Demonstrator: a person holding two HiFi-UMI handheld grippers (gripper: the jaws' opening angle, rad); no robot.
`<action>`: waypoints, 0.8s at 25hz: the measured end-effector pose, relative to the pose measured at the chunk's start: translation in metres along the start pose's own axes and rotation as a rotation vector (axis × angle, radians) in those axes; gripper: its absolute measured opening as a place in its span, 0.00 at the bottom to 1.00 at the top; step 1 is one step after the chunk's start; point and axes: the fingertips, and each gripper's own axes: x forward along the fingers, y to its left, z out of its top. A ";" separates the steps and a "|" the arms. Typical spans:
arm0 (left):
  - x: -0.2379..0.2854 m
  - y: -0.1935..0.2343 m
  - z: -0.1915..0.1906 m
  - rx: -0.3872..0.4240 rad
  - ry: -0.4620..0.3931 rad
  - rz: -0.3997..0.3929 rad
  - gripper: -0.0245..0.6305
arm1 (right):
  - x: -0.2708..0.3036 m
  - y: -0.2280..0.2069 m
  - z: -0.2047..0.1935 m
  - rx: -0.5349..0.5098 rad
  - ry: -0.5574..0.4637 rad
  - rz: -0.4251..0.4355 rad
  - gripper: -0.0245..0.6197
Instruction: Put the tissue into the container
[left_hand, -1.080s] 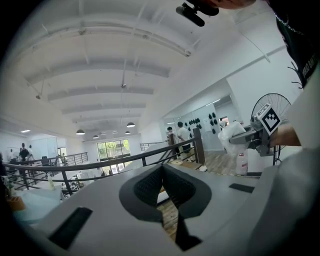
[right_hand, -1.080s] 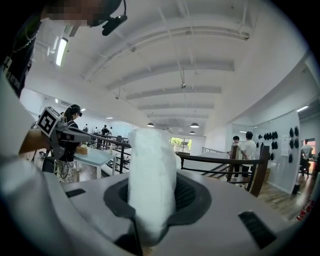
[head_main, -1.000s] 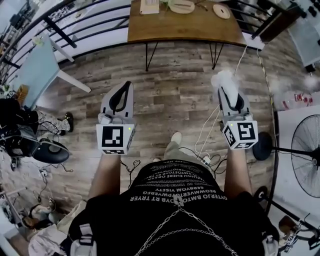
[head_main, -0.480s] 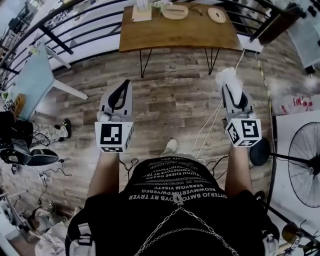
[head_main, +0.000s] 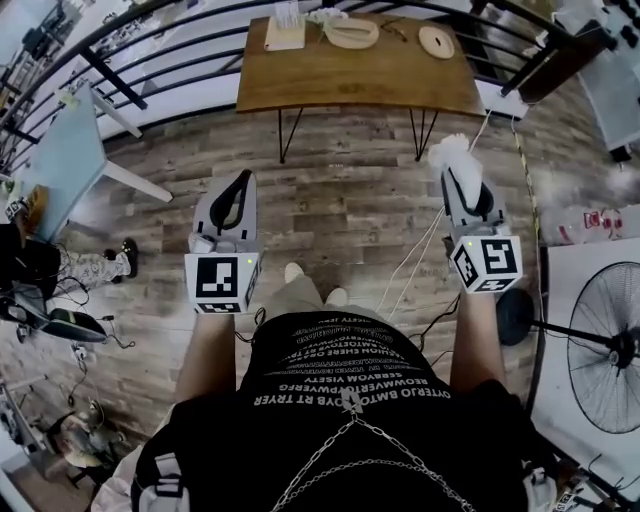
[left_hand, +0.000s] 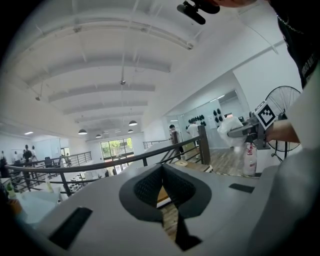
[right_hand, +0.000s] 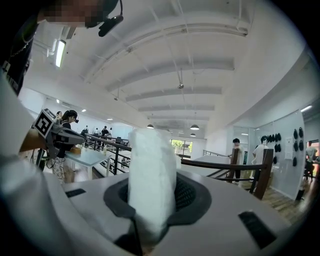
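Note:
My right gripper (head_main: 458, 180) is held out over the wooden floor, shut on a crumpled white tissue (head_main: 448, 155) that sticks out past its tips. In the right gripper view the tissue (right_hand: 152, 170) stands upright between the black pads and fills the gap of the right gripper (right_hand: 151, 200). My left gripper (head_main: 245, 178) is level with it on the left, shut with nothing in it; in its own view the left gripper (left_hand: 161, 176) shows only floor through the pad opening. A pale box (head_main: 285, 35) stands on the brown table (head_main: 400, 80) ahead.
On the table also lie an oval tray (head_main: 350, 32) and a round disc (head_main: 437, 41). A black railing (head_main: 140, 60) runs behind it. A light blue table (head_main: 65, 155) is at the left, a standing fan (head_main: 600, 345) at the right, white cables (head_main: 420, 255) on the floor.
The brown table has come further into view and closer while I walk forward. Both grippers keep their pose, and the tissue stays in the right one.

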 end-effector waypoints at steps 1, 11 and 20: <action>0.000 0.001 0.001 -0.001 -0.001 0.000 0.07 | 0.001 0.002 -0.001 0.001 0.001 0.004 0.22; 0.041 0.004 0.014 0.018 -0.024 -0.050 0.07 | 0.023 0.003 0.001 -0.006 0.000 0.004 0.22; 0.065 0.011 0.011 0.024 -0.008 -0.081 0.07 | 0.038 -0.007 0.000 0.003 0.011 -0.019 0.22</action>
